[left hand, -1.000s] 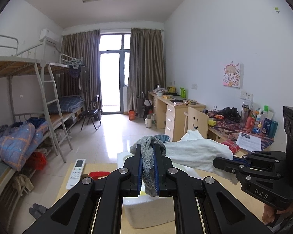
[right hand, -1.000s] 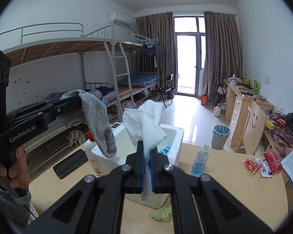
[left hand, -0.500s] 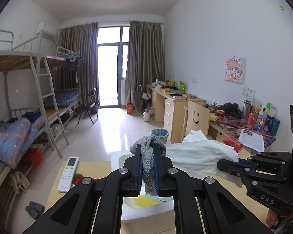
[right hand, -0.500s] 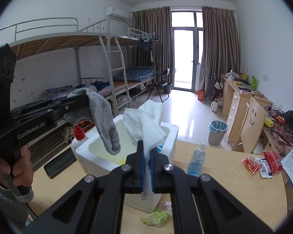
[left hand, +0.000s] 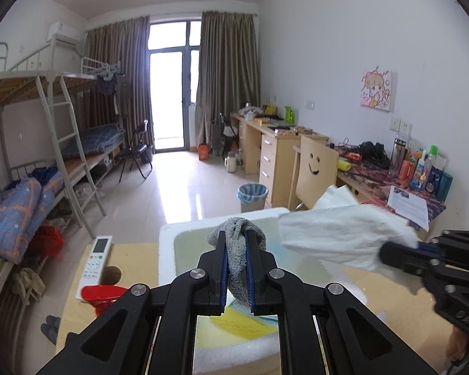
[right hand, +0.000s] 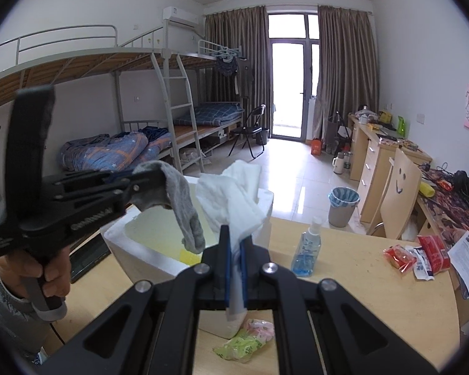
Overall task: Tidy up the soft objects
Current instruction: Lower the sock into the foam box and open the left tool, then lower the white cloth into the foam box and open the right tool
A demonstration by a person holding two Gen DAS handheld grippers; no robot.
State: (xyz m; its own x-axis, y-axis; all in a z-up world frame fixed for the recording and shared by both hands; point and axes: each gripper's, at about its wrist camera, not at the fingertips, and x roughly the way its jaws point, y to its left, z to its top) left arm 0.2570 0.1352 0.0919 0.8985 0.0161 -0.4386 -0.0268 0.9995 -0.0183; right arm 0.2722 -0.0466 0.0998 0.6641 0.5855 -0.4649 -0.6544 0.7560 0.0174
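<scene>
A limp grey knitted sock (left hand: 238, 251) is clamped between the jaws of the left gripper (left hand: 236, 251) and is held above the open white foam box (right hand: 131, 243) on the light wooden table (right hand: 359, 293). A crumpled white cloth (right hand: 234, 197) is pinched in the right gripper (right hand: 234, 250) just beside the sock, over the box's near edge. A clear blue spray bottle (right hand: 308, 250) is seen standing near the box.

A foam box (right hand: 131, 251) stands on the table (right hand: 359, 287), spray bottle (right hand: 308, 250) right of it, remote (left hand: 95, 262) left.
</scene>
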